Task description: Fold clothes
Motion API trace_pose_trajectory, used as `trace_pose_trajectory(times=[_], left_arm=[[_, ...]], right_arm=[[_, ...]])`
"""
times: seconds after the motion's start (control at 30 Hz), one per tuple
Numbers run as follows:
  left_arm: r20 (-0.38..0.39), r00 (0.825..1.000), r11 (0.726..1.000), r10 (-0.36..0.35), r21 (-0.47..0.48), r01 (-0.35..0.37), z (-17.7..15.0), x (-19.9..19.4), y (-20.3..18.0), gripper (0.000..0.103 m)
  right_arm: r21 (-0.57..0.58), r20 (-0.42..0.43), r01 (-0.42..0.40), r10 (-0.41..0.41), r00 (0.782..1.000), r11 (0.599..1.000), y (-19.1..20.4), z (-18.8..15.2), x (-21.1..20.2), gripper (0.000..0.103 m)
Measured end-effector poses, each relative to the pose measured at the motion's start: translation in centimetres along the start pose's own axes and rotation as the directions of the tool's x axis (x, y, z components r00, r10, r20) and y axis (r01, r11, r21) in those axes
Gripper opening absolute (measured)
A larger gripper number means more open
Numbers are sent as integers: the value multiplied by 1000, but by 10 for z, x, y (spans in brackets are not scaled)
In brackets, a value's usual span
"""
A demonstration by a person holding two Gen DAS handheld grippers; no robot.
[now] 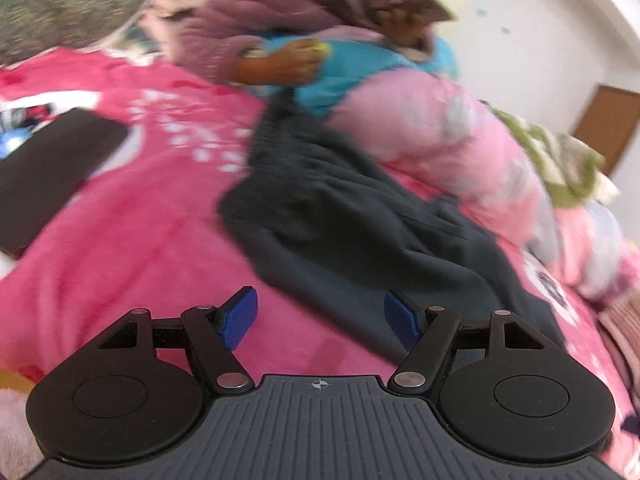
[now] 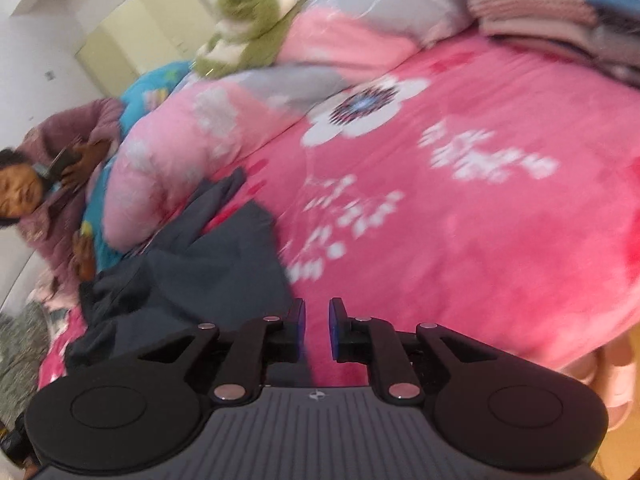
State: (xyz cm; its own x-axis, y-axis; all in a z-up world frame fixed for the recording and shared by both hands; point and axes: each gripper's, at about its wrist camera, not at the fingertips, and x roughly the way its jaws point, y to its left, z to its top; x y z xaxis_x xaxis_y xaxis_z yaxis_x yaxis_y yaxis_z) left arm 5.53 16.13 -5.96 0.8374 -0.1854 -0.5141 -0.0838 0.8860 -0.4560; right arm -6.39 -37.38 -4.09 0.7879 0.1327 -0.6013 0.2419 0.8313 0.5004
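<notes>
The right gripper (image 2: 317,328) hovers over the pink bedspread (image 2: 460,220), jaws slightly parted (nothing between them). A dark garment (image 2: 192,272) lies crumpled just left.

Bright daylight, motion blur (fisheye-warped edges)

One dark grey garment (image 1: 360,216) lies crumpled and unfolded on the pink floral bedspread (image 1: 132,208). Fabric is bunched in loose ridges, with part of it trailing toward the pink quilt (image 1: 440,136), which it touches along one side. Blur hides garment type and finer detail.
</notes>
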Motion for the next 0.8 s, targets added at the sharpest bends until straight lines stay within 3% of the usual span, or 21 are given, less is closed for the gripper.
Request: trace_pose_trajectory(times=[0.13, 0.23, 0.3, 0.33, 0.43, 0.6, 0.73, 0.77, 0.8], left_arm=[[49, 996, 993, 74, -97, -69, 14, 20, 18, 69], [81, 992, 985, 93, -151, -80, 24, 35, 24, 68], [97, 990, 984, 106, -156, -90, 30, 43, 22, 61], [100, 989, 983, 113, -160, -96, 31, 47, 22, 59], [121, 985, 981, 123, -162, -103, 29, 52, 21, 51], [161, 979, 986, 123, -129, -102, 23, 52, 20, 27], [175, 978, 989, 118, -114, -99, 21, 48, 18, 12], [178, 977, 989, 121, -111, -102, 21, 46, 18, 10], [185, 975, 989, 123, -107, -105, 20, 42, 17, 9]], right_arm=[[-155, -27, -66, 63, 998, 986, 27, -15, 10, 14], [-336, -37, -113, 107, 994, 935, 58, -30, 12, 19], [-465, -71, -142, 123, 990, 874, 79, -43, 16, 46], [-537, -89, -154, 126, 988, 830, 91, -51, 19, 49], [-718, -115, -167, 122, 986, 675, 124, -73, 32, 50], [-829, -142, -178, 108, 984, 531, 154, -89, 69, 50], [-843, -178, -195, 82, 981, 502, 159, -93, 94, 49], [-832, -184, -198, 78, 980, 518, 160, -91, 96, 44], [-827, -182, -193, 74, 981, 527, 160, -88, 96, 30]])
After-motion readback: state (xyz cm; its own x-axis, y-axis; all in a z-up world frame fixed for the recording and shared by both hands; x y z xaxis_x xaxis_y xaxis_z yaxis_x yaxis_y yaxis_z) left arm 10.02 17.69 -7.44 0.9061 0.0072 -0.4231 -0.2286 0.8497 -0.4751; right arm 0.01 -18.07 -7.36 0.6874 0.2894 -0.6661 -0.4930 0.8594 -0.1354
